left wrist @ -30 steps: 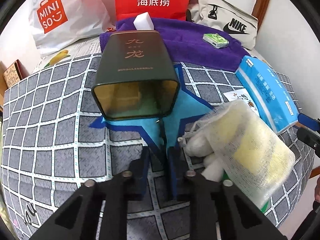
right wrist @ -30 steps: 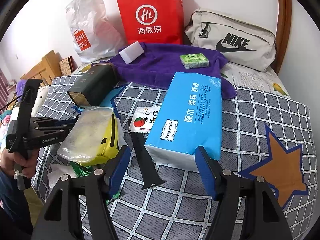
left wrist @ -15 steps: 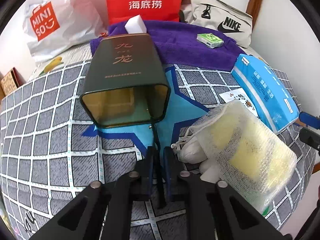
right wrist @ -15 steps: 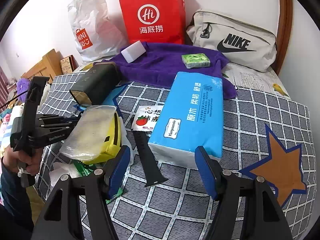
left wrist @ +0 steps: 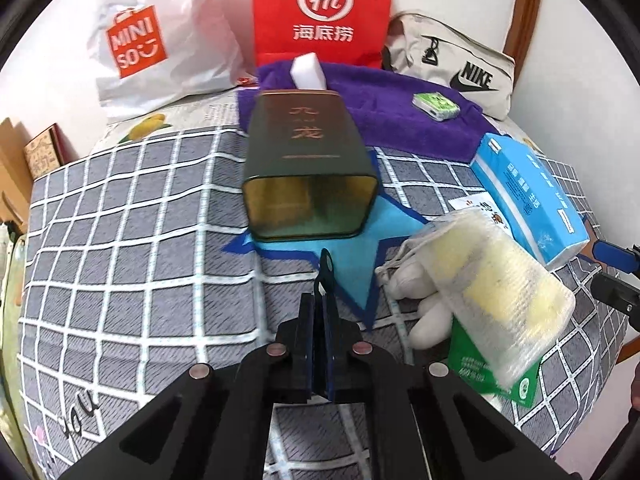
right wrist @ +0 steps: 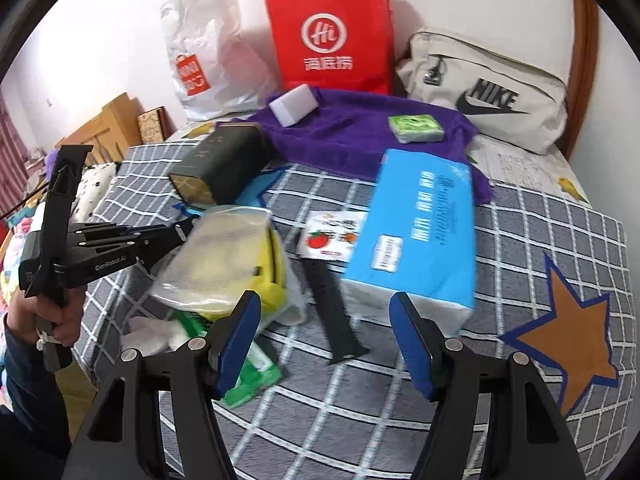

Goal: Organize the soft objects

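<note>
My left gripper (left wrist: 319, 300) is shut on a thin black strap (left wrist: 322, 276), whose end sticks up out of the jaws just short of the open mouth of a dark green tin (left wrist: 308, 176) lying on its side. In the right wrist view the left gripper (right wrist: 176, 232) hangs beside the mesh bag of yellow sponges (right wrist: 224, 256). A second black strap (right wrist: 334, 312) lies flat on the checked bedspread (right wrist: 520, 240). Above its near end my right gripper (right wrist: 323, 304) stands open and holds nothing, just in front of the blue tissue pack (right wrist: 416, 232).
A purple towel (right wrist: 360, 132) at the back carries a white sponge block (right wrist: 292, 104) and a small green packet (right wrist: 416, 128). Behind stand a red paper bag (right wrist: 332, 36), a white plastic bag (right wrist: 208, 52) and a beige Nike pouch (right wrist: 492, 88). A tomato sachet (right wrist: 328, 236) lies by the tissues.
The left jaws have shut on the black strap and lifted it off the bedspread, pulling back a little from the tin. The right gripper has stayed open and barely shifted.
</note>
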